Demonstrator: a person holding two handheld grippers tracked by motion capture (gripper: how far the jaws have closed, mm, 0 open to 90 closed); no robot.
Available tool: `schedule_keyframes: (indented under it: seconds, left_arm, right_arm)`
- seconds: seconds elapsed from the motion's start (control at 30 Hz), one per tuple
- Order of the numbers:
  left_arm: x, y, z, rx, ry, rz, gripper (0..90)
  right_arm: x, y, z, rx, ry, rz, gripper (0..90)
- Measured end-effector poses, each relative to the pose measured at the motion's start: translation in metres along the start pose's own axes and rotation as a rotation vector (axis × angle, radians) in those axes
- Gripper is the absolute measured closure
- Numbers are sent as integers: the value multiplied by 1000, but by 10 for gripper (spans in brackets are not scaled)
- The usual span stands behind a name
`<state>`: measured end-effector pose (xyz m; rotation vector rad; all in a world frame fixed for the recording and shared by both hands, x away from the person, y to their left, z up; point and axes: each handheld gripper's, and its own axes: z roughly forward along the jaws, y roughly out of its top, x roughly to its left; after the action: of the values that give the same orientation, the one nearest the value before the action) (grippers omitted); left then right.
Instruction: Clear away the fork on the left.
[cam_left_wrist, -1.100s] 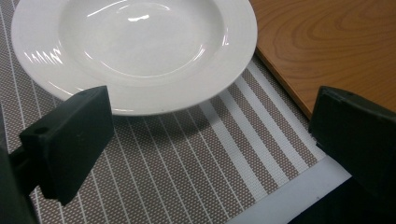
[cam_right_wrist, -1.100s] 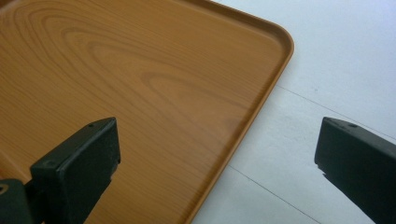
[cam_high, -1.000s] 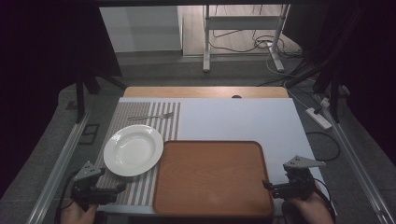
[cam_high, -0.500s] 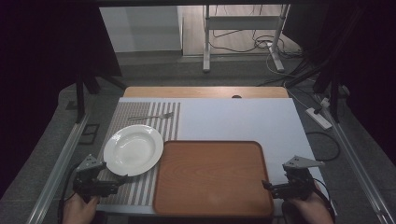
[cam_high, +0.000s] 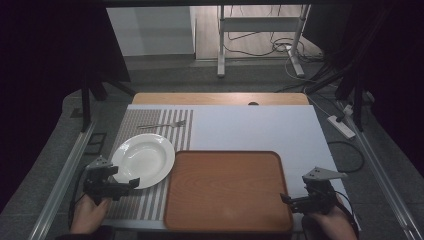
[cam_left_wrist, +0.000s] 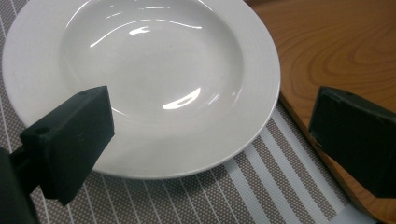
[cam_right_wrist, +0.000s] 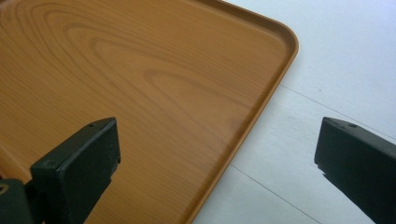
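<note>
Your left gripper (cam_high: 134, 183) spread wide, jaws straddling near rim of white plate (cam_high: 143, 160), holding nothing. Plate sits on striped placemat (cam_high: 150, 120), just beside wooden tray (cam_high: 227, 190). Your right gripper (cam_high: 285, 199) also wide, hovering at tray's near right corner.

White deep plate (cam_high: 143, 160), glossy, empty, upright on striped mat (cam_high: 150, 131); wooden tray (cam_high: 227, 190) just beside at its 3 o'clock.

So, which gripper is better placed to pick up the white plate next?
Left. The left gripper is open, right at the near rim of the white plate on the striped placemat. The right gripper is across the wooden tray.
</note>
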<state>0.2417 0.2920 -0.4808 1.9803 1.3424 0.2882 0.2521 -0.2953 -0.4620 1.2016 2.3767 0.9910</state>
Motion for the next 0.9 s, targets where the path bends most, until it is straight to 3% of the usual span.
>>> schedule_keyframes:
  seconds: [0.37, 0.7, 0.9]
  left_arm:
    - [14, 25, 17, 10, -17, -15, 8]
    - [23, 49, 40, 54, 47, -6, 16]
    - [28, 60, 48, 63, 31, 9, 21]
  right_arm:
    - [0, 0, 0, 2, 2, -3, 10]
    - [0, 0, 0, 3, 3, -1, 10]
    - [0, 0, 1, 5, 6, -1, 9]
